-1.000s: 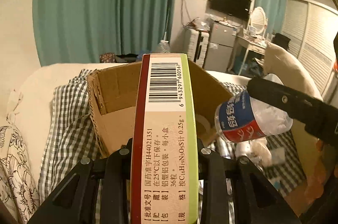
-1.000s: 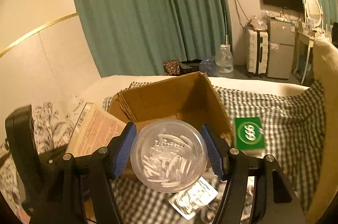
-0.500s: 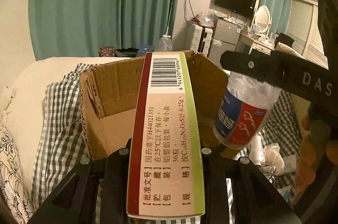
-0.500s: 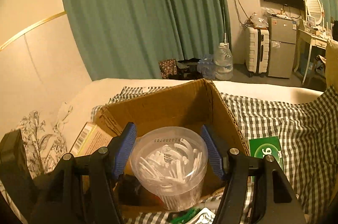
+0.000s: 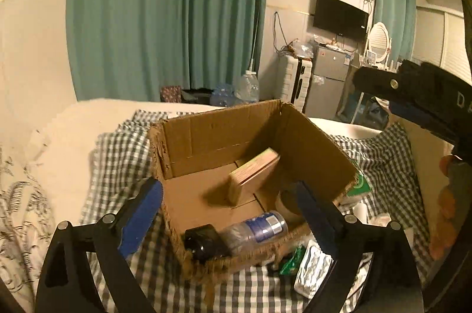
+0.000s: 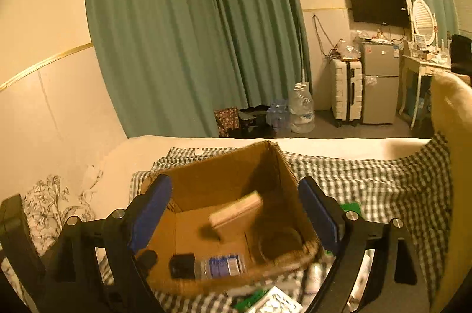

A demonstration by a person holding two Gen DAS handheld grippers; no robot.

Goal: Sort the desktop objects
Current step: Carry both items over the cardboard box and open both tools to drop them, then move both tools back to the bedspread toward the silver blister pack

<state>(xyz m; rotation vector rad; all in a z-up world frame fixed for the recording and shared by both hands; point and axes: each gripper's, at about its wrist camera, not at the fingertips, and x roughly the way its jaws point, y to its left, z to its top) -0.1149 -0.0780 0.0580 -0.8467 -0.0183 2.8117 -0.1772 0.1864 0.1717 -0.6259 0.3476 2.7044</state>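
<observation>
Above cardboard box point(image 5: 206, 136) | left hand-held gripper point(image 5: 233, 212) apart | right hand-held gripper point(image 6: 236, 209) apart | medicine box point(image 5: 253, 180), bottle point(image 5: 256, 230) inside

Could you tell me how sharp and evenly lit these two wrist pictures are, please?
Left wrist view: dim warm light, mostly sharp; the medicine box in the cardboard box casts a soft shadow; strong fisheye bending at the edges. Right wrist view: same yellowish light, but motion blur smears the medicine box, the bottle and the foil packs near the bottom.

text: letter "D" | on: black gripper arm point(image 5: 424, 103) at right edge | other labels: too blurred to read
</observation>
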